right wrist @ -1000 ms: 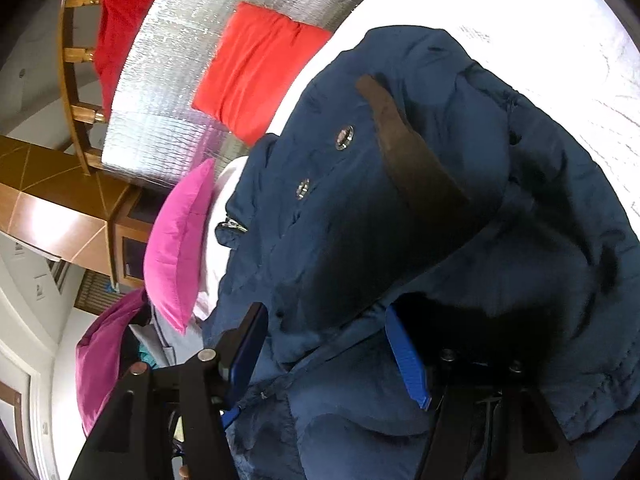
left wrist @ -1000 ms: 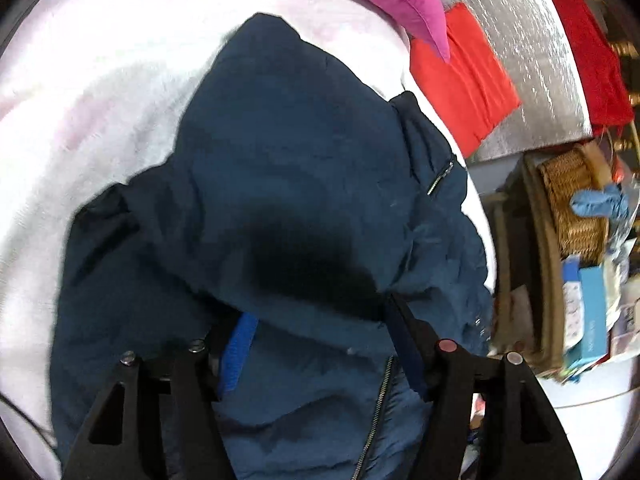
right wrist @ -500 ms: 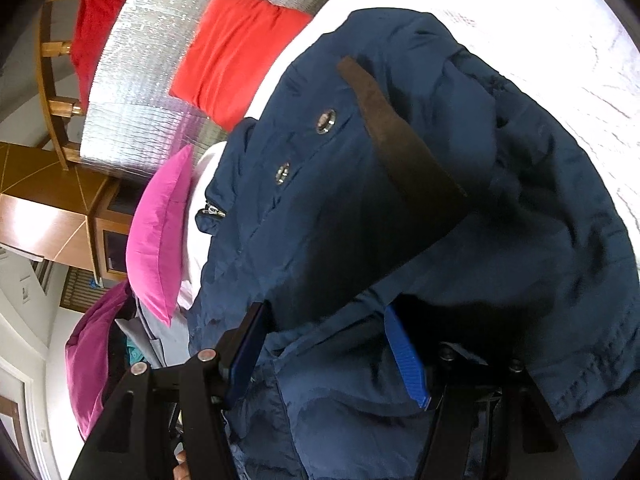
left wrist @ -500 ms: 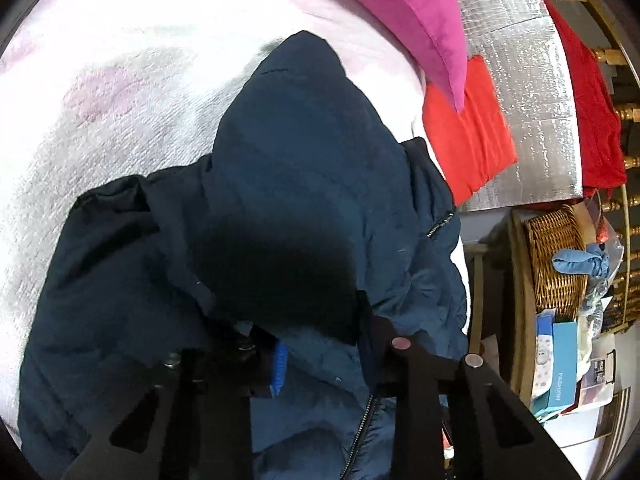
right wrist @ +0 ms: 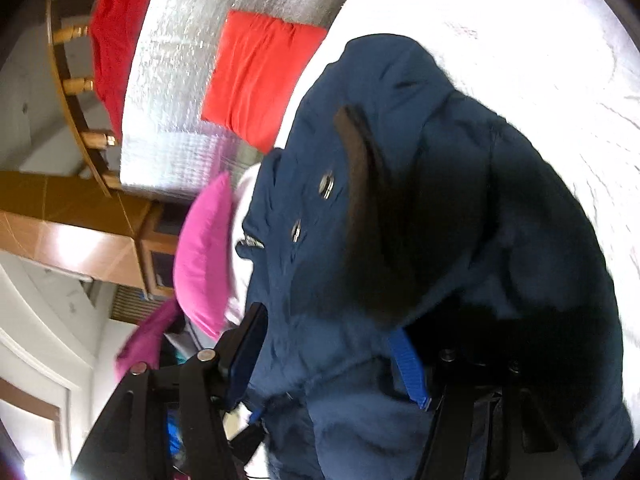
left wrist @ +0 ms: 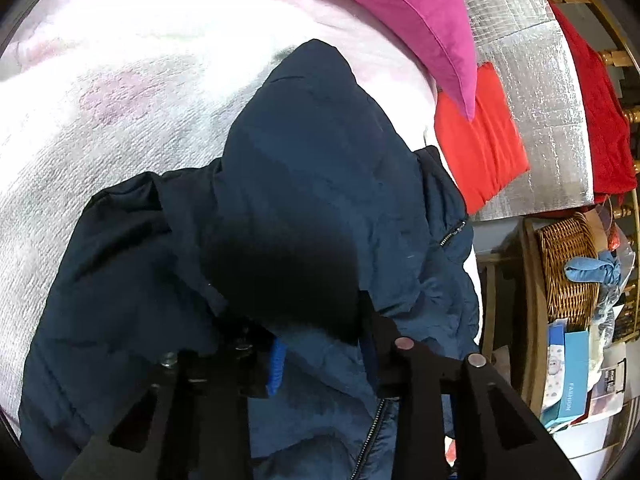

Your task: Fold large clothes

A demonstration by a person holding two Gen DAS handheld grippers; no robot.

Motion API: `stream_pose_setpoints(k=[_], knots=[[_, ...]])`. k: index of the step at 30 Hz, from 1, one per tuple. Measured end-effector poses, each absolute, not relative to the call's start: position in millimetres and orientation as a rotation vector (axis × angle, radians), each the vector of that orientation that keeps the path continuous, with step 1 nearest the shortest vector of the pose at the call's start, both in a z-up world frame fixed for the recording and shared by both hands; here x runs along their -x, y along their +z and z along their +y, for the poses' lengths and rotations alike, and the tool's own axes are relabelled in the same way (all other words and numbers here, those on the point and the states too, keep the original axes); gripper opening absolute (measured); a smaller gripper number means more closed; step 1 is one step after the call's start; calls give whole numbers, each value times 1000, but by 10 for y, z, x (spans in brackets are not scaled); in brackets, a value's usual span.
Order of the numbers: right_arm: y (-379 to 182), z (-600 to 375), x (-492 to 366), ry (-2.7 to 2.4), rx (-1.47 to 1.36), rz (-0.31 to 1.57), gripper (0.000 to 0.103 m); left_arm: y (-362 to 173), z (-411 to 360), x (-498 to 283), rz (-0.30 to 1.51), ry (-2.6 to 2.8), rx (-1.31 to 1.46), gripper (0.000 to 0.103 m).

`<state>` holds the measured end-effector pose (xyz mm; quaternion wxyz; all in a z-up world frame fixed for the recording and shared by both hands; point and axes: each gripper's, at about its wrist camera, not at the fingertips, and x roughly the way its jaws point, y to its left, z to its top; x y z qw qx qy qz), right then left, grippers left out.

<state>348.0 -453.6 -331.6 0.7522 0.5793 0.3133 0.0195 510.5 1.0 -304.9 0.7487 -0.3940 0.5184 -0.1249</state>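
Note:
A large navy blue jacket with a zip and metal snaps lies bunched on a white bedspread. It also fills the right wrist view. My left gripper is closed down on a thick fold of the jacket, which drapes over and hides the fingertips. My right gripper holds another bunch of the same jacket between its blue-padded fingers, jaws fairly wide around the bulky cloth.
A pink cushion and a red cushion lie at the bed's head against a silver quilted panel. A wicker basket and boxes stand beside the bed. A wooden rail with red cloth is behind.
The left gripper's jaws have narrowed on the jacket fold and it has moved toward the pink cushion. The right gripper has swung, dragging the jacket with it.

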Motion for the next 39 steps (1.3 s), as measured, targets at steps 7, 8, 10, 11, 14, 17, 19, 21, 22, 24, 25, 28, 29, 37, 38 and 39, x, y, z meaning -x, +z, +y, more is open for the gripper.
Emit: stream_pose_setpoints(k=[7, 8, 10, 11, 14, 17, 19, 21, 22, 24, 25, 28, 29, 37, 38, 39], knots=[[-3223, -4564, -3608, -23, -1153, 696, 30, -2998, -17, -5026, 1095, -233, 854, 20], [-3191, -4555, -3603, -25, -1148, 682, 29, -2981, -20, -5017, 1091, -233, 853, 20], [-3016, -4501, -3607, -37, -1064, 647, 28, -2935, -27, -4968, 1076, -240, 853, 19], [-2900, -4448, -3611, -59, -972, 625, 28, -2922, -33, -4948, 1073, -242, 846, 19], [-2846, -4360, -3652, -100, -840, 633, 28, -2955, -84, -4943, 1100, -224, 775, 20], [-3021, -4408, -3690, -118, -843, 724, 28, -3021, -34, -4970, 1129, -239, 802, 21], [-3018, -4448, -3684, -109, -880, 736, 29, -3008, 5, -4983, 1144, -249, 806, 26], [-2983, -4476, -3647, -84, -917, 748, 30, -2997, 44, -4971, 1155, -249, 805, 28], [-2953, -4486, -3625, -70, -926, 748, 31, -2987, 66, -4957, 1159, -253, 809, 29], [-2907, -4501, -3574, -61, -921, 759, 39, -2958, 100, -4903, 1171, -258, 806, 32], [-2892, -4511, -3544, -49, -927, 780, 45, -2942, 109, -4871, 1176, -262, 802, 34], [-2814, -4485, -3444, -6, -957, 784, 62, -2876, 158, -4746, 1195, -283, 770, 36], [-2766, -4489, -3393, -3, -946, 781, 62, -2862, 170, -4708, 1201, -289, 757, 36], [-2644, -4690, -3012, -53, -896, 762, 63, -2650, 395, -4424, 1144, -249, 587, 36], [-2652, -4723, -2984, -64, -902, 759, 63, -2622, 415, -4416, 1129, -229, 569, 36], [-2663, -4779, -2955, -83, -913, 753, 63, -2571, 454, -4404, 1098, -201, 541, 36]])
